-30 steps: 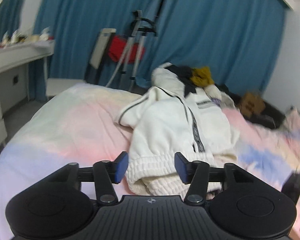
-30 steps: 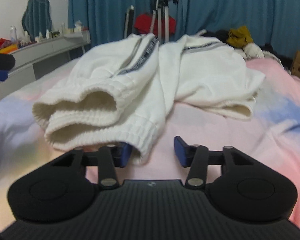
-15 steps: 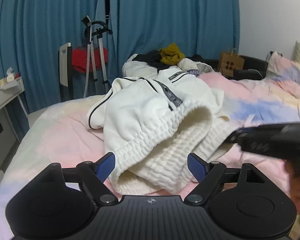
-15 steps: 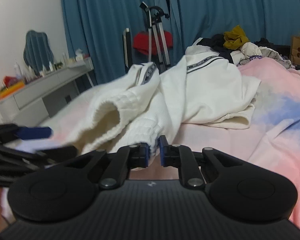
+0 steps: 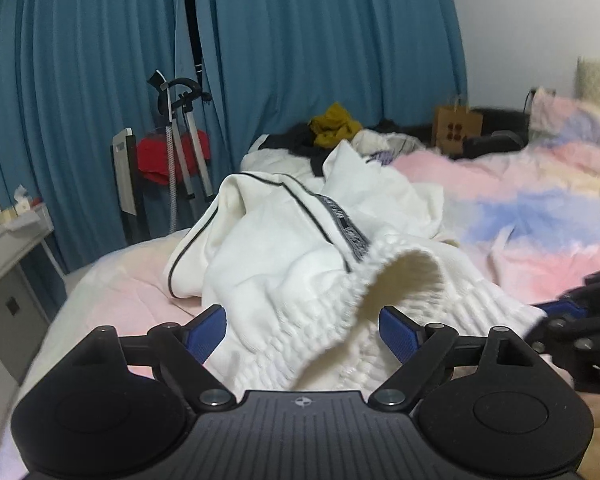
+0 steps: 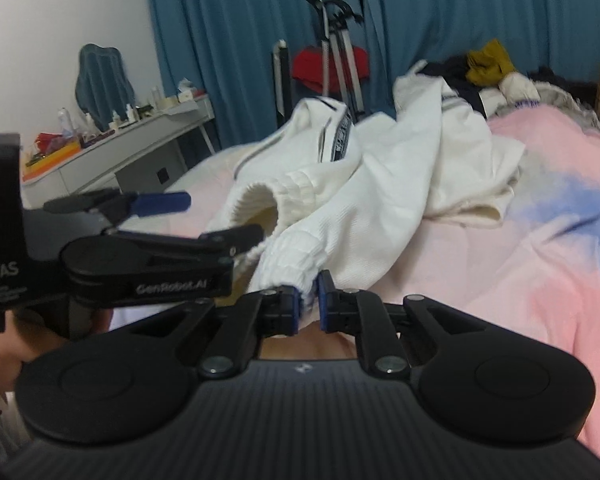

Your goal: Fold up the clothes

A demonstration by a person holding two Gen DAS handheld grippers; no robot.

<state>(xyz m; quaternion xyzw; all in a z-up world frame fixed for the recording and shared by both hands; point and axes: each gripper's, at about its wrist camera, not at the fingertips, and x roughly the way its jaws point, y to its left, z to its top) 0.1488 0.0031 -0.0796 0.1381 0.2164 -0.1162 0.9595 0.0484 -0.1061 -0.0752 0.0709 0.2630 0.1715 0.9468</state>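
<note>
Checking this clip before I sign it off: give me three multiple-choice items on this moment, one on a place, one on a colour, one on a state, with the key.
1. Where does the white garment lie?
A. on the bed
B. on the desk
C. on the floor

2. What colour are the curtains?
A. grey
B. blue
C. red

3. What is the right gripper doing?
A. hanging open in the air
B. clamping a paper bag
C. pinching the garment's ribbed waistband

Key: 1 A, the garment sprawls over the pink bed cover. 2 B, blue drapes fill the back wall. 3 C, white ribbed fabric sits squeezed between its blue pads.
</note>
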